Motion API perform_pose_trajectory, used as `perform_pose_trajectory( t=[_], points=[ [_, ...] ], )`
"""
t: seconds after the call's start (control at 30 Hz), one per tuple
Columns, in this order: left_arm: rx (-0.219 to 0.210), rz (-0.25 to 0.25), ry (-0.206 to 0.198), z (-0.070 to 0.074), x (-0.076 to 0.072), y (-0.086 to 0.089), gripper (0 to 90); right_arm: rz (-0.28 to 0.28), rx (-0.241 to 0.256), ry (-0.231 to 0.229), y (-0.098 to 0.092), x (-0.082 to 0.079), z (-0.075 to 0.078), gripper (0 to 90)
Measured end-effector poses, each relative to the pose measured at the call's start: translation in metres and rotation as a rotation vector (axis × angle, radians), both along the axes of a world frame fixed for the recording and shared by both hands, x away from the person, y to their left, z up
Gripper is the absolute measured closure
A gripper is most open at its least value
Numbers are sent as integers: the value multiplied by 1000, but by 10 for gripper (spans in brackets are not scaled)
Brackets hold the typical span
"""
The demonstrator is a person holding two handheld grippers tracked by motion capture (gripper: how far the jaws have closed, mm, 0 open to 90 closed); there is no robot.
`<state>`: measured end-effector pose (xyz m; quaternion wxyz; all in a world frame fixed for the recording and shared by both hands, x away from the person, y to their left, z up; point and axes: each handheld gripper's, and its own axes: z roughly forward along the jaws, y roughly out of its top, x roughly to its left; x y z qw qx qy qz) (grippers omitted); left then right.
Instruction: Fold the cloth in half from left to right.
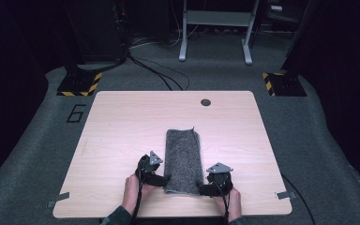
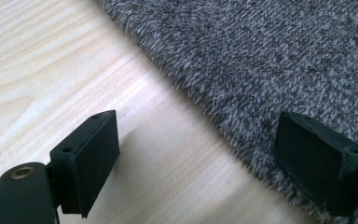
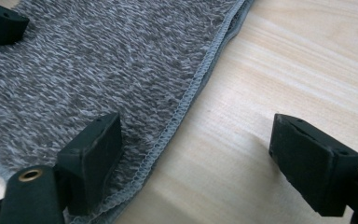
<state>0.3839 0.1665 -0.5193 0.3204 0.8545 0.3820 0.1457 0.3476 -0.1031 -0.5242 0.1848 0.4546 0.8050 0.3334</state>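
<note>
Lying lengthwise on the near half of the light wooden table (image 1: 122,122), a folded grey towel (image 1: 183,157) runs away from the person in the high view, its near end close to the table's front edge. The left gripper (image 1: 165,178) sits at the towel's near left corner and the right gripper (image 1: 201,189) at its near right corner, each held by a hand (image 1: 133,190) that comes in from the bottom. A dark round hole (image 1: 206,102) marks the far part of the tabletop.

Seen from the left gripper view, the left gripper (image 2: 200,154) stands wide open astride the towel's fuzzy edge: one jaw is over bare wood (image 2: 51,60), the other over the grey towel (image 2: 270,51), with the edge running diagonally between them.

From the right gripper view, the right gripper (image 3: 198,158) is likewise spread open across the towel's stitched hem (image 3: 200,77). One jaw rests on or just above the pile of the towel (image 3: 88,60), the other is over the table (image 3: 307,51). A jaw of the other gripper shows at the top left corner, over the cloth.
</note>
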Motion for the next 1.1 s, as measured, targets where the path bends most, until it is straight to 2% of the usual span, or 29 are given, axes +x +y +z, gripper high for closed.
perform_pose_trajectory(
  t=[0.17,0.23,0.3,0.33,0.4,0.47,0.5,0.6,0.73,0.77,0.9,0.93,1.1],
  points=[
    [-9,2,-9,-1,-8,3,140,24,0,3,1,-7,0,173],
    [-4,11,-14,-1,-11,3,140,48,-1,-9,1,-10,-1,187],
    [-7,9,-10,-1,-13,3,139,42,6,-13,1,-12,-1,188],
    [-7,9,-10,-1,-13,3,138,62,-7,-17,-1,-12,-1,192],
    [-13,4,2,0,-14,5,133,48,12,-3,0,-11,0,198],
    [-20,21,-2,3,-11,7,111,74,25,8,-4,-7,2,212],
    [-33,25,-5,4,-9,9,108,67,52,17,-6,-4,3,212],
    [-39,42,-6,7,3,14,105,51,74,24,-10,7,13,215],
    [-50,55,5,13,22,18,101,46,61,1,-11,28,26,225],
    [-52,67,1,14,26,17,101,43,67,5,-9,33,28,224],
    [-60,72,28,16,41,16,100,38,62,4,-6,50,33,221],
    [-61,80,30,16,48,15,101,39,47,-5,-5,62,34,222],
    [-68,104,40,17,67,13,103,12,53,29,0,83,35,235]
  ],
)
